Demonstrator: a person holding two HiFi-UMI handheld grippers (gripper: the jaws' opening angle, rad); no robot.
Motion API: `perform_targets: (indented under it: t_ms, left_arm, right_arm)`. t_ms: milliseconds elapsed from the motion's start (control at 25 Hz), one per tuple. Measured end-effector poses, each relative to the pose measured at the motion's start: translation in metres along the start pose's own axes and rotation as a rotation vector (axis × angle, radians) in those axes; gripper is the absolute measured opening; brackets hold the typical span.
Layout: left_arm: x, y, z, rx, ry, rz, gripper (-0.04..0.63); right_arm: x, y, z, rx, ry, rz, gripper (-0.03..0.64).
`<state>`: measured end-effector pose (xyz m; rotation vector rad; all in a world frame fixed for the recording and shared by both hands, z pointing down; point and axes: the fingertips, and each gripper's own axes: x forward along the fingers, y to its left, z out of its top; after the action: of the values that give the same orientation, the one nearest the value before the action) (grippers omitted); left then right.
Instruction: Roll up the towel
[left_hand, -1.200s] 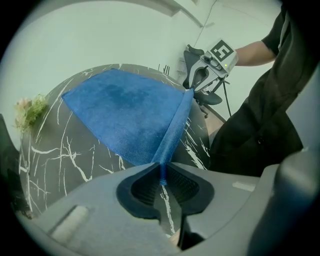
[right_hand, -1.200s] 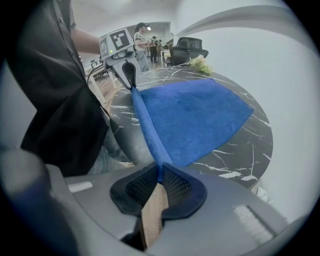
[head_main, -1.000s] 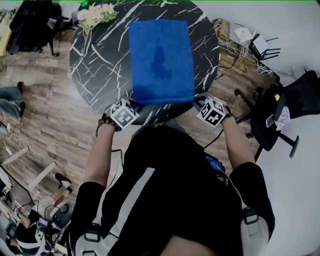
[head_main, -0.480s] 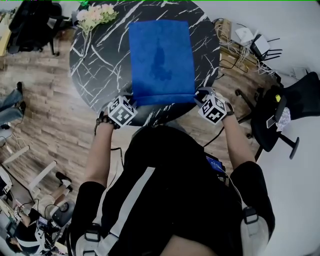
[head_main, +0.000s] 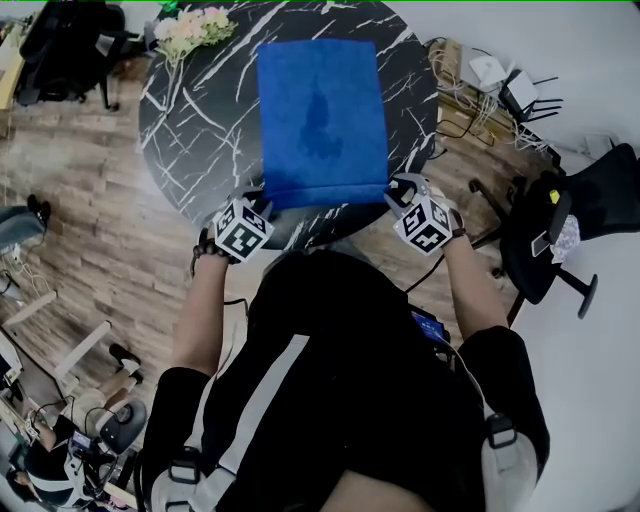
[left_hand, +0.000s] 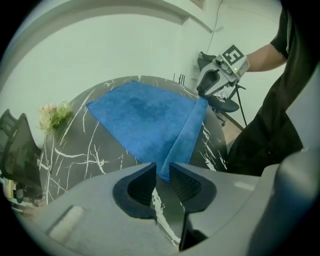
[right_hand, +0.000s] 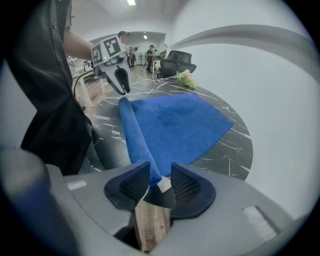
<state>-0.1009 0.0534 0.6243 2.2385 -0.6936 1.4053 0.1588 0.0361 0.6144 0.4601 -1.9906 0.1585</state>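
A blue towel (head_main: 322, 110) lies spread on the round black marble table (head_main: 200, 130), its near edge turned over into a narrow fold (right_hand: 131, 132). My left gripper (head_main: 262, 200) stands at the towel's near left corner. In the left gripper view that corner (left_hand: 162, 167) sits between the tips of this gripper (left_hand: 161, 172), jaws slightly apart. My right gripper (head_main: 396, 190) is at the near right corner. In the right gripper view the fold's end (right_hand: 152, 172) lies in the gap of this gripper (right_hand: 160, 176), with space showing beside it. Each gripper shows in the other's view.
A bunch of pale flowers (head_main: 190, 30) lies at the table's far left rim. Black office chairs stand at the right (head_main: 590, 200) and far left (head_main: 70, 50). Cables and boxes (head_main: 480, 90) lie on the floor to the right. The person's body is close to the table's near edge.
Both grippers have tipped a little and stay at the towel's near corners. The towel's near edge has barely shifted. A person at the left edge has moved partly out of view.
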Motion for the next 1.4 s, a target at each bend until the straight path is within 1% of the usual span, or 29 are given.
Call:
perform_targets:
  t_ms: [120,200,360,480,640,720,800,960,1080,1200,1240,1280,1400]
  left_arm:
    - [-0.009,-0.005,0.014,0.001,-0.074,0.0,0.089]
    - [-0.009,-0.014,0.016,0.013,-0.091,-0.013,0.087]
    - [0.001,-0.031,0.007,0.038,-0.068,-0.028,0.089]
    - [0.012,-0.037,-0.001,0.061,-0.054,-0.017,0.12]
    - [0.024,-0.034,-0.009,0.061,-0.04,0.009,0.134]
    - [0.029,-0.035,-0.014,0.071,-0.009,-0.003,0.148]
    - [0.033,-0.037,-0.017,0.093,0.02,-0.022,0.178]
    - [0.035,-0.037,-0.018,0.118,0.037,-0.02,0.178]
    - [0.035,-0.034,-0.017,0.127,0.041,-0.006,0.167]
    - [0.036,-0.027,-0.017,0.121,0.038,0.025,0.108]
    - [0.036,-0.025,-0.016,0.111,0.037,0.028,0.098]
    - [0.036,-0.024,-0.016,0.101,0.036,0.026,0.094]
    - [0.033,-0.023,-0.014,0.066,0.03,0.005,0.08]
  right_arm:
    - [-0.003,0.017,0.006,-0.026,-0.028,0.027,0.127]
    - [-0.001,0.031,0.004,-0.051,-0.027,0.054,0.123]
    - [0.007,0.047,-0.006,-0.086,0.0,0.08,0.124]
    - [0.013,0.049,-0.012,-0.105,0.014,0.077,0.124]
    - [0.02,0.044,-0.019,-0.121,0.033,0.07,0.127]
    - [0.022,0.043,-0.021,-0.125,0.041,0.076,0.127]
    - [0.024,0.044,-0.022,-0.129,0.046,0.085,0.129]
    - [0.03,0.045,-0.026,-0.148,0.072,0.103,0.129]
    - [0.033,0.045,-0.028,-0.158,0.081,0.111,0.126]
    - [0.034,0.041,-0.028,-0.152,0.075,0.109,0.124]
    - [0.034,0.039,-0.028,-0.145,0.074,0.101,0.075]
    - [0.034,0.036,-0.027,-0.136,0.075,0.098,0.057]
    - [0.032,0.034,-0.023,-0.116,0.074,0.111,0.048]
